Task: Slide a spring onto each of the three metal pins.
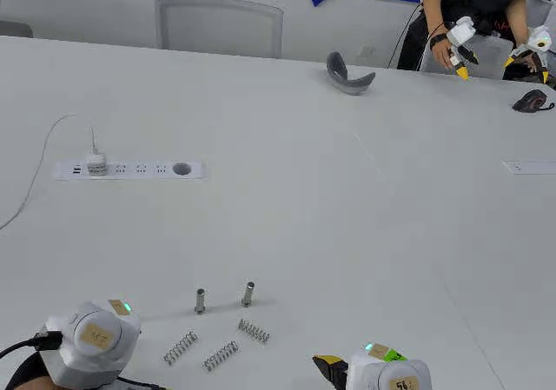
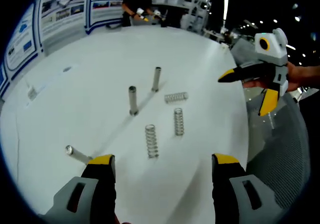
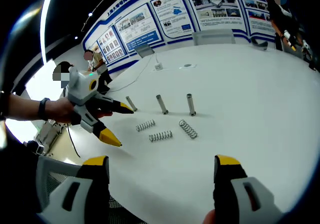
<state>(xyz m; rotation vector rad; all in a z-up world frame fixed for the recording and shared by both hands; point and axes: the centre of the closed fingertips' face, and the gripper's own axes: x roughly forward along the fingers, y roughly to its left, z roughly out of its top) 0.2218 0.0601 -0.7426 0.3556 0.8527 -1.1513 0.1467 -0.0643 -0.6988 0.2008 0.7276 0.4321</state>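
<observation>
Progress: zero of three, by my read. No spring is on a pin yet, so all three slides are still to do.

Count: three pins, three springs, two grippers.

Places, all taken from the two upright pins (image 1: 200, 300) on the white table (image 1: 365, 234):
- The springs (image 1: 221, 355) lie loose and flat just on the person's side of that pair, close together and apart from one another, none touching a pin.
- The third pin (image 3: 131, 103) is left of the pair, just beside the tip of the left gripper (image 3: 121, 126). Fisheye bend means I cannot tell if it stands straight or leans.
- The left gripper is near-left of the pair, jaws spread wide, nothing between them.
- The right gripper (image 2: 242, 94) is near-right of the pair, past the springs, jaws also spread and empty.
- The power strip (image 1: 130, 170) is well beyond the pair, on the far-left side.

Next move, as a guess: pinch one spring near its end, lift it, then line its bore up over a pin top. Springs roll and flex, so a light grip is needed.
</observation>
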